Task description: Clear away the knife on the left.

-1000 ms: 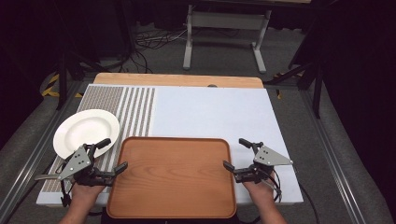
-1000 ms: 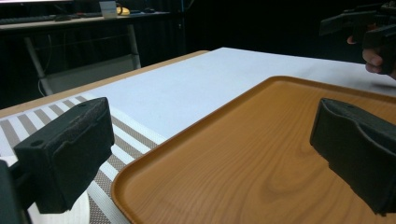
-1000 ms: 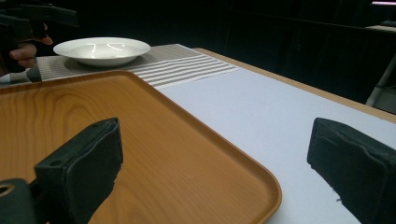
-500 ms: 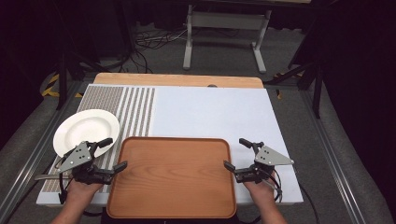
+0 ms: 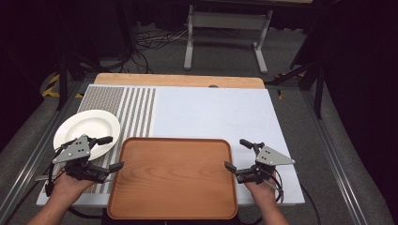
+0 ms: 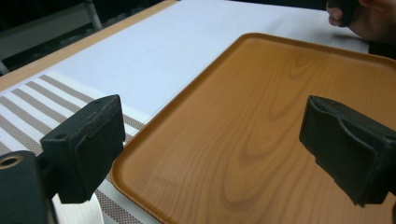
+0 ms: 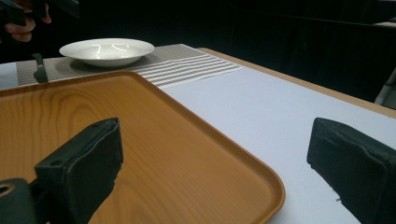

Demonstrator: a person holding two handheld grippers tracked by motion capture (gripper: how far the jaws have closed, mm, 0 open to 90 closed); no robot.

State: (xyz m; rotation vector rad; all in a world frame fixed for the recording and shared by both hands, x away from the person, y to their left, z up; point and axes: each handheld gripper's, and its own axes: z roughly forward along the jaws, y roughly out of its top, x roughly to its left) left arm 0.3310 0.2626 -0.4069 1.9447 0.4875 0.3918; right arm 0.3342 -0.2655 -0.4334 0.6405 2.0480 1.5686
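A brown wood-grain tray (image 5: 173, 178) lies at the near edge of the table and carries nothing. A white plate (image 5: 87, 129) sits to its left on the striped part of the mat. My left gripper (image 5: 111, 152) hovers open at the tray's left rim, over the gap between plate and tray. Its jaws have just been closing a little, and nothing is pressed between them. The left gripper view has the open left gripper (image 6: 210, 140) above the tray (image 6: 261, 116) rim. My right gripper (image 5: 236, 153) stands open at the tray's right rim. The right gripper view shows this open gripper (image 7: 219, 172), the tray (image 7: 93, 116) and the plate (image 7: 107, 49).
A white mat (image 5: 211, 112) with a striped band (image 5: 136, 112) covers the table, and a wooden strip (image 5: 178, 80) runs along the far edge. Metal stand legs (image 5: 225, 28) and cables lie on the floor beyond. Dark frame rails run down both sides of the table.
My left gripper has risen a little and drifted toward the plate. The right gripper, the tray and the plate have stayed where they were.
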